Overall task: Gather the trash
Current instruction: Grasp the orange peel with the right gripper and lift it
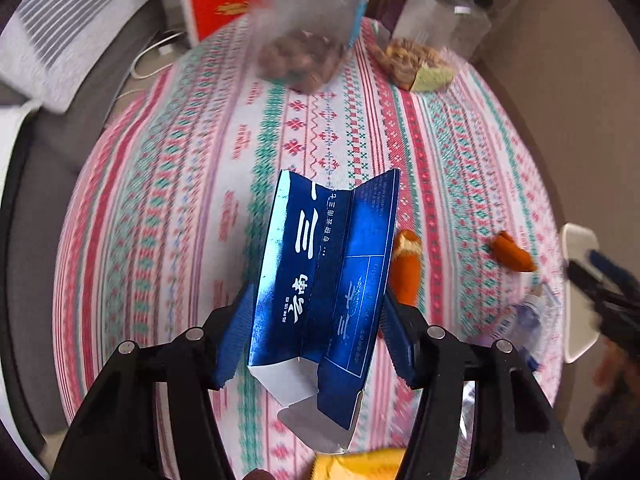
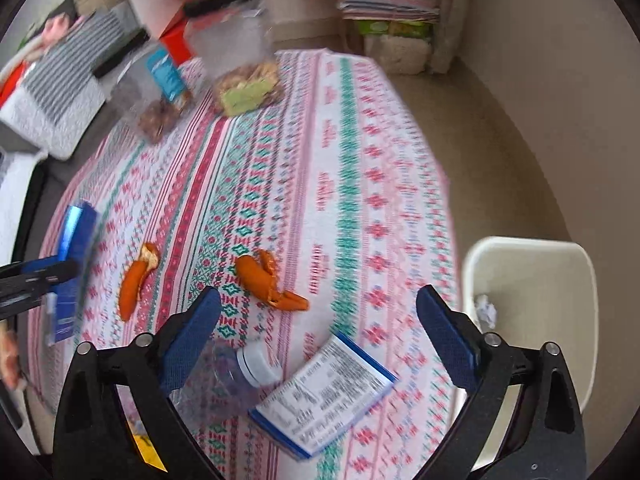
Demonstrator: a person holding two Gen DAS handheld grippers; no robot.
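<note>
Flattened glossy blue cardboard carton [image 1: 324,280] with white Chinese lettering sits clamped between the left gripper [image 1: 316,336] pads, held upright above the patterned pink-green-white tablecloth [image 1: 192,184]; its open white flap end points to 6 o'clock. In the right wrist view the same carton [image 2: 74,264] shows at 9 o'clock, near the table's left edge.

Right gripper [image 2: 320,328] is spread wide, holding nothing, over the near table edge. Between its fingers lie a clear crushed plastic bottle with white cap [image 2: 248,364] and a white blue-edged printed box [image 2: 324,392], touching.

Two orange peel pieces on the cloth: one [image 2: 138,284] at 9 o'clock of the right gripper, one [image 2: 268,280] at 11 o'clock. Cloth between them and the far bags is bare.

Cream plastic waste bin [image 2: 560,280] stands off the table's right edge at 3 o'clock, just beside it; crumpled white paper [image 2: 486,312] inside.

Far edge, 12 o'clock: clear bag of brown nuts [image 1: 300,56] and clear bag of tan snacks with green label [image 1: 416,64], near each other. Yellow packet [image 1: 360,466] at 6 o'clock under the left gripper, partly hidden.
</note>
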